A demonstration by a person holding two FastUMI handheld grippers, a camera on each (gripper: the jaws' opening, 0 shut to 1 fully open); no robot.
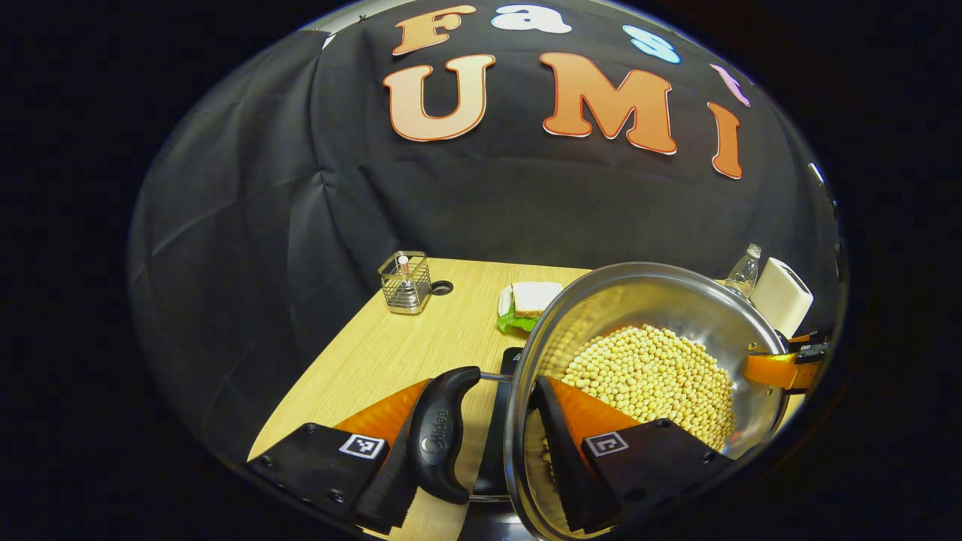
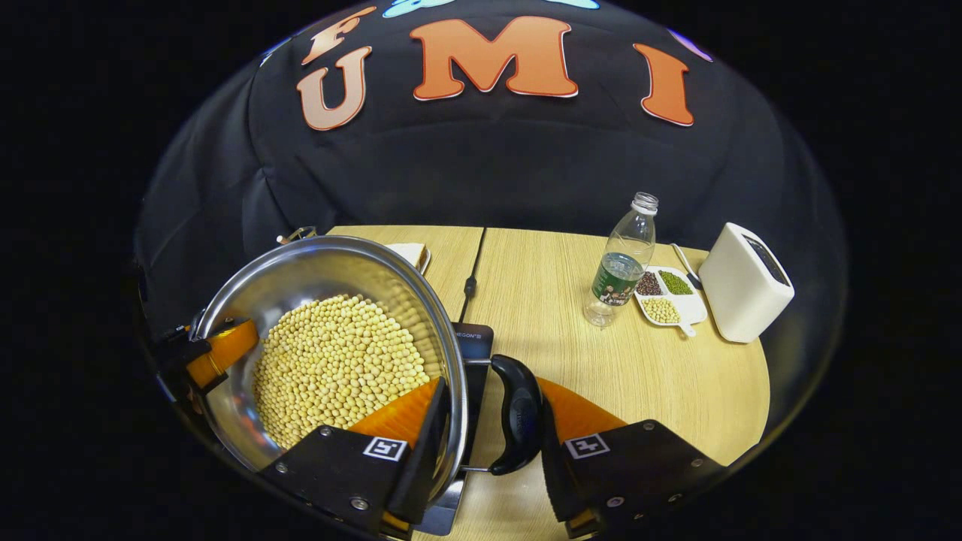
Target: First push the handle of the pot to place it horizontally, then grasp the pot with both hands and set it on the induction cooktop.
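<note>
**Pot held by both side handles above the cooktop**

In the left gripper view, the left gripper [image 1: 481, 451] straddles one side of the pot [image 1: 646, 338]. Its outer finger lies against the black handle [image 1: 443, 432], and its inner finger reaches over the rim, inside the pot, above the beans [image 1: 654, 376]. The handle and the pot wall stand between the two fingers; whether both fingers really press I cannot tell. Across the pot, at its far rim, the right gripper [image 1: 785, 368] shows.

In the right gripper view, the right gripper [image 2: 488, 443] stands the same way at the other handle [image 2: 518, 424]: one finger inside the rim of the pot [image 2: 331, 278], one finger outside, just beside the handle. The grip looks narrow, but full contact is not sure. The left gripper [image 2: 210, 353] shows at the far rim.

Under the pot, between the fingers, the dark cooktop [image 2: 473, 353] lies on the table [image 2: 639, 376]. If the pot touches it I cannot tell.

The handle carries embossed writing, and the cooktop edge a small word, both too blurred to read safely.

Beyond the left fingers there are a wire basket [image 1: 404, 282] and a sandwich [image 1: 530, 300]. Beyond the right fingers there are a bottle [image 2: 624, 263], a dish [image 2: 665, 297] with three kinds of beans, and a white box [image 2: 744, 282].
</note>
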